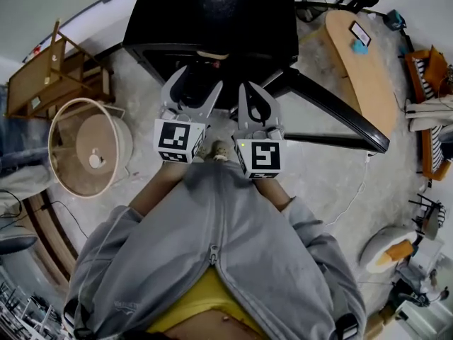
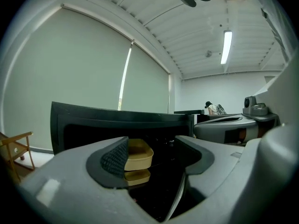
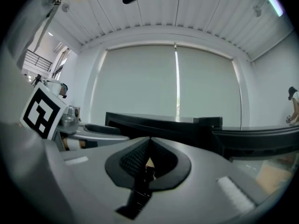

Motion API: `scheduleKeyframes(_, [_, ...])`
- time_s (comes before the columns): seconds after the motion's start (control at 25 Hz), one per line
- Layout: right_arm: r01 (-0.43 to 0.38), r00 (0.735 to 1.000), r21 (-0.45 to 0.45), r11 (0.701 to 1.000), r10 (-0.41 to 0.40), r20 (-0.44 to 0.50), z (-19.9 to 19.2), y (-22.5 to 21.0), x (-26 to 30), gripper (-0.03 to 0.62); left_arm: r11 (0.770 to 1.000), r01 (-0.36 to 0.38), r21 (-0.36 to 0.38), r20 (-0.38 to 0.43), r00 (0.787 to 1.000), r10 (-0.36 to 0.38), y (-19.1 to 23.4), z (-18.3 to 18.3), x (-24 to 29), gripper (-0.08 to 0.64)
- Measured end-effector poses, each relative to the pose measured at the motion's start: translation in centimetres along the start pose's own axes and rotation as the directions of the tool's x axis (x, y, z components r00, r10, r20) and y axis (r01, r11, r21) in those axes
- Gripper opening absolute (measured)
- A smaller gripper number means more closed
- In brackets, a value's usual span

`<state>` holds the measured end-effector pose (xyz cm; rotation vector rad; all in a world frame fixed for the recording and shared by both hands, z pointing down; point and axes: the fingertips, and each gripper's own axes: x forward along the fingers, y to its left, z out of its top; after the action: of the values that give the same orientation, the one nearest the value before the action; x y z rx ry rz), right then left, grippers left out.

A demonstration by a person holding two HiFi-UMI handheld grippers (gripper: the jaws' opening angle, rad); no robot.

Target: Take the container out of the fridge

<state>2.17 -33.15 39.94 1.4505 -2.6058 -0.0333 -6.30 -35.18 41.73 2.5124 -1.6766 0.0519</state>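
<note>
A person in a grey hoodie (image 1: 212, 253) is holding two tongs before a matte black fridge (image 1: 212, 13) on a mottled grey floor (image 1: 333, 183). The left tongs (image 1: 198, 82) are hanging released. The left gripper view is showing the tan, round-cornered container (image 2: 138, 154) sitting in the fridge's open front, mirrored in the glossy black surface beneath, beyond the ribbed pads (image 2: 116, 155) and apart from them. The right tongs (image 1: 250, 91) are sitting clenched, empty. Pale blinds (image 3: 140, 83) and a ribbed white ceiling (image 3: 154, 8) are filling both gripper views.

The container (image 2: 139, 154) is seen as smooth tan plastic, mirrored in the glossy black floor of the fridge (image 2: 112, 120).
</note>
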Motion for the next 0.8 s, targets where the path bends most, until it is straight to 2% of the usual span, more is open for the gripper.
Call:
scheduleKeyframes(0.4, [0.039,0.998,-0.016,0.999,-0.04,-0.039,-2.0,-0.5,2.4,0.0,1.0,0.023,-0.012,-0.097,0.995,-0.024,1.7,-4.7,4.6,0.428])
scheduleKeyframes(0.8, [0.055,0.996,-0.012,0.998,-0.055,-0.07,-3.3,-1.3,3.4,0.0,1.0,0.021,0.0,-0.173,0.985,-0.021,3.0,-8.2,8.4,0.471])
